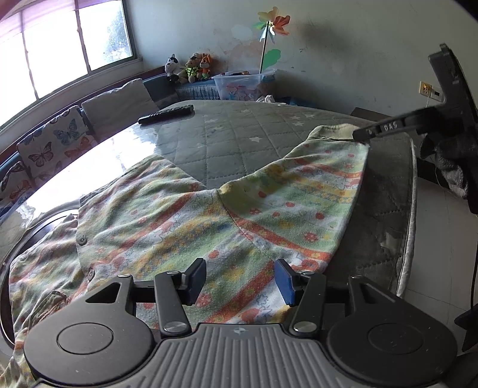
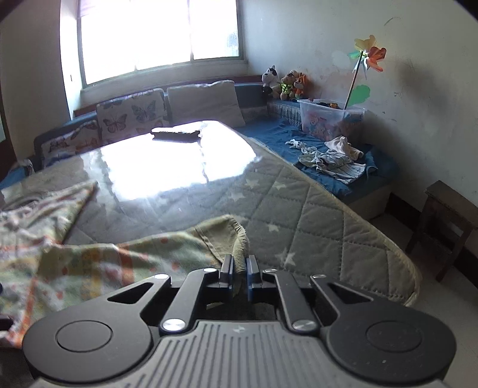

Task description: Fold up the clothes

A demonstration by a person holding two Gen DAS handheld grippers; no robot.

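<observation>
bright window, stained wall, butterfly cushions, tiled floor

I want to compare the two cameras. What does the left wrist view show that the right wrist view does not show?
Only the left wrist view shows the garment's buttons and the open left tool above the cloth. Only the right wrist view shows the small clothes on the blue couch and the dark stool. Both show the patterned garment, the right tool shut on its cuff, the remote and the pinwheel.
</observation>
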